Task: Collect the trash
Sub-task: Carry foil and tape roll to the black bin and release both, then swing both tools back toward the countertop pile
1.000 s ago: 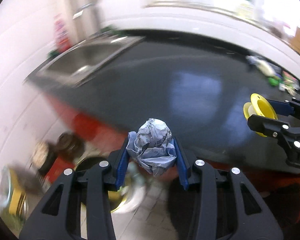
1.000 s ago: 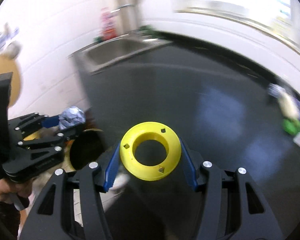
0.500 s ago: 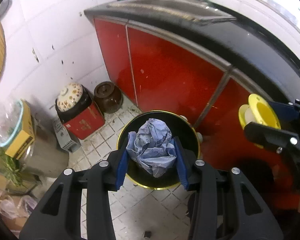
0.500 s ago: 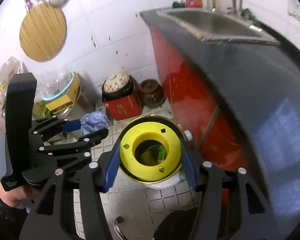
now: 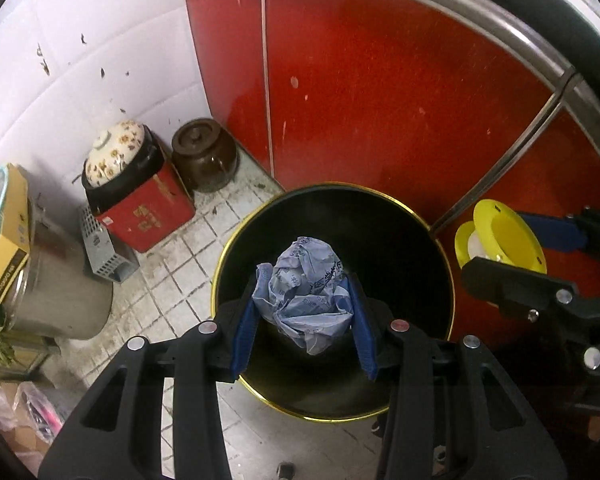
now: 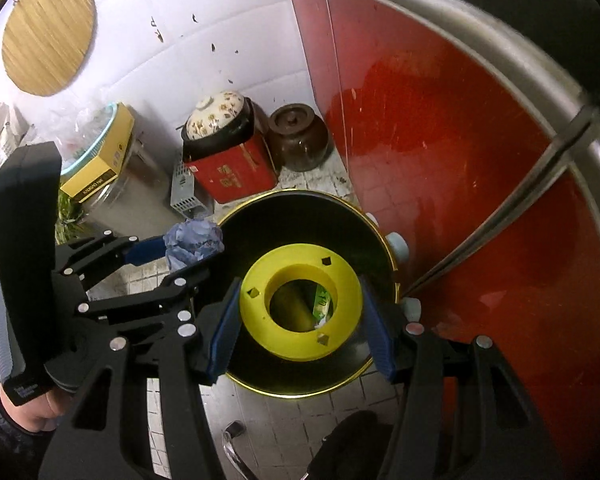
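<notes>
- crumpled paper ball (image 5: 306, 284), centre frame, is clamped in the left gripper (image 5: 304, 320) above the black bin (image 5: 420, 240).
- yellow spool (image 6: 300, 300) is pinched in the right gripper (image 6: 300, 330), lower centre, over that bin.

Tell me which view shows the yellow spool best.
The right wrist view: the yellow spool faces the camera, its centre hole visible, clamped in the right tool. The left wrist view shows it only edge-on at the frame's right side.
</notes>
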### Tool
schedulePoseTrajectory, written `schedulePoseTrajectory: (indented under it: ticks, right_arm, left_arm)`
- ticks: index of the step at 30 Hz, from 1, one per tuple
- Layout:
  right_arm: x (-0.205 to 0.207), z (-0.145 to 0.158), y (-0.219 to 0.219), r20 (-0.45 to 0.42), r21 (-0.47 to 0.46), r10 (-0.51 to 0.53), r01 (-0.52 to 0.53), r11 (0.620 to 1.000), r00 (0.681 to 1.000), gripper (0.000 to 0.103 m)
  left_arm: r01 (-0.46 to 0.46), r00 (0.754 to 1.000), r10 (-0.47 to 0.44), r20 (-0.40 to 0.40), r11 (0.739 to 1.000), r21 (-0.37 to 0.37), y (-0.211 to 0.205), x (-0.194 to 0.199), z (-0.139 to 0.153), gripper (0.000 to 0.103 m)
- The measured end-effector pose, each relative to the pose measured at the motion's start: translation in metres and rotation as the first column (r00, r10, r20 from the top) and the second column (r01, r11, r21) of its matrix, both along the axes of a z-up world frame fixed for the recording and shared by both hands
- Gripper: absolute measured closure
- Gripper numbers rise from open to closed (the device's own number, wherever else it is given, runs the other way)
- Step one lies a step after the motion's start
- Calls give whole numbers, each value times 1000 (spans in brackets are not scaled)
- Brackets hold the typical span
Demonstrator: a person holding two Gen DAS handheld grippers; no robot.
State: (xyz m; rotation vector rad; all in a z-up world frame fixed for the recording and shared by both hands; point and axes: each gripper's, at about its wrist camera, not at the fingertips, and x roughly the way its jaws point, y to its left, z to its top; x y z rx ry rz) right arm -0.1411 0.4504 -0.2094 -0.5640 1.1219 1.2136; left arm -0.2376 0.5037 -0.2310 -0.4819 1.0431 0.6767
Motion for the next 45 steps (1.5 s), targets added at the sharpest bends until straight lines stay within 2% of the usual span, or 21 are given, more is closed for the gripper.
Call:
schedulePoseTrajectory:
  ticks: [4,5,6,7,11,16,18,20,22,25,27,30,31,32,34,37,38,39,42,43,45]
  right_arm:
    - [6,-5,2,-3,-8,-1,1,1000,1000,48]
    - [7,-6,2,-3,-11,-4,4,1000,1000,44]
    - [8,-5,2,-5,-13,-7,7,1000,1000,33]
    - [9,-4,1,-8,-9,-12,12,1000,1000,30]
    - [9,1,0,0,6,-14,14,1000,1000,28]
    - [3,23,-13,17,41,-15,14,999,1000,28]
    - [1,39,-25,22,58,-20,18,998,1000,27]
    - [2,57,-40,30,78,-26,23,997,999,24]
    - [4,86,-63,54,113,-46,40,993,997,17]
    - [12,133,-119,113,174,-123,102,979,986,13]
    - [24,166,-170,147,224,-212,176,958,966,10]
    - [44,198,-245,199,275,-361,302,913,911,9]
    - [57,209,-285,208,289,-443,378,879,872,9]
    - [64,214,-308,209,295,-488,421,858,848,9]
    - [81,225,-369,218,311,-593,520,795,775,9]
    - [102,237,-459,238,323,-725,652,686,646,9]
    - [106,238,-478,240,325,-748,674,663,619,9]
    - [111,240,-511,244,326,-789,718,615,565,9]
    - [115,240,-569,235,328,-848,783,529,475,9]
    - [116,240,-588,232,328,-866,803,497,442,9]
    - [120,238,-614,222,333,-888,824,458,404,9]
  left_arm:
    - [2,1000,-2,2,1000,-6,0,2,-1,59]
    - [-1,1000,1,1,1000,-3,1,2,-1,57]
    - [-5,1000,5,-1,1000,2,0,3,1,47]
    - [-7,1000,7,0,1000,2,-2,3,4,37]
    - [-13,1000,13,12,1000,8,-1,1,12,33]
    - [-3,1000,2,19,999,32,-9,-4,30,33]
    - [-1,1000,0,22,999,47,-15,-6,43,33]
    - [1,999,-3,38,998,59,-25,-9,63,26]
    - [-2,998,-3,59,997,81,-39,-10,88,12]
    - [37,992,-52,114,990,133,-76,2,140,7]
    - [89,984,-110,140,984,152,-98,17,163,7]
    - [201,953,-235,189,962,185,-148,59,197,7]
    - [248,936,-286,204,950,190,-167,77,205,7]
    - [315,907,-356,225,928,198,-196,102,215,7]
    - [391,867,-436,241,895,214,-236,132,223,7]
    - [539,771,-584,253,810,230,-315,189,232,7]
    - [571,745,-617,254,787,234,-335,201,232,7]
    - [602,719,-647,255,762,237,-355,212,233,7]
    - [694,634,-735,242,678,242,-416,242,232,7]
    - [713,614,-754,235,657,245,-429,248,230,7]
    - [749,576,-788,217,616,245,-455,262,226,7]
